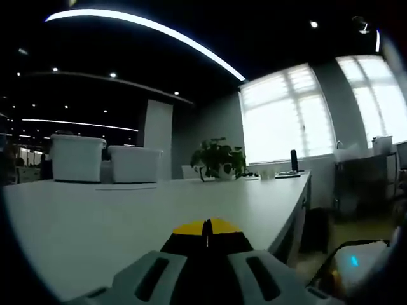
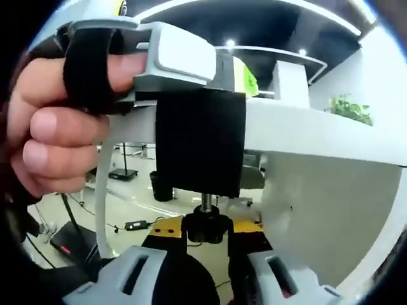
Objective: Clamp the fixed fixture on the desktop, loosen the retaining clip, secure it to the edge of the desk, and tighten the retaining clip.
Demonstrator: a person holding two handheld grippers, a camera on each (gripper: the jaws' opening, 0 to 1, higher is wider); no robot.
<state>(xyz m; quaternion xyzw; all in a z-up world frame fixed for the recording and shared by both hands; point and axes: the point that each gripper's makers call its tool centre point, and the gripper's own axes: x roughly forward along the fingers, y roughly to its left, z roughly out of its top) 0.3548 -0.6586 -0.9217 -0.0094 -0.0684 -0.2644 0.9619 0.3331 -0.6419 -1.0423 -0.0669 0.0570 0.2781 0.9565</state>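
In the left gripper view, the left gripper (image 1: pixel 206 230) rests low over a long white desk (image 1: pixel 127 216). Its yellow-tipped jaws are pressed together with only a thin dark seam between them, and nothing shows between them. The desk runs away toward bright windows (image 1: pixel 286 114). At its far end stand two white boxes (image 1: pixel 77 157) side by side near the far left corner, and a leafy potted plant (image 1: pixel 219 159) further right along the far edge. A dark bottle-like object (image 1: pixel 294 161) stands near the far right corner. The desk's right edge drops to the floor.

In the right gripper view, the camera looks up from below the desk edge (image 2: pixel 318 133). A black clamp (image 2: pixel 200 143) wraps the edge of the desk, its body hanging down over the front of the edge. A threaded screw comes out of its underside and ends in a black knob (image 2: pixel 206 225). The right gripper (image 2: pixel 206 236) has its yellow-and-black jaws set on either side of that knob, closed on it. A hand (image 2: pixel 60 121), strapped into the other gripper, holds the grey top part against the clamp above the desk edge. The plant (image 2: pixel 350 109) shows on the desk top, far right.
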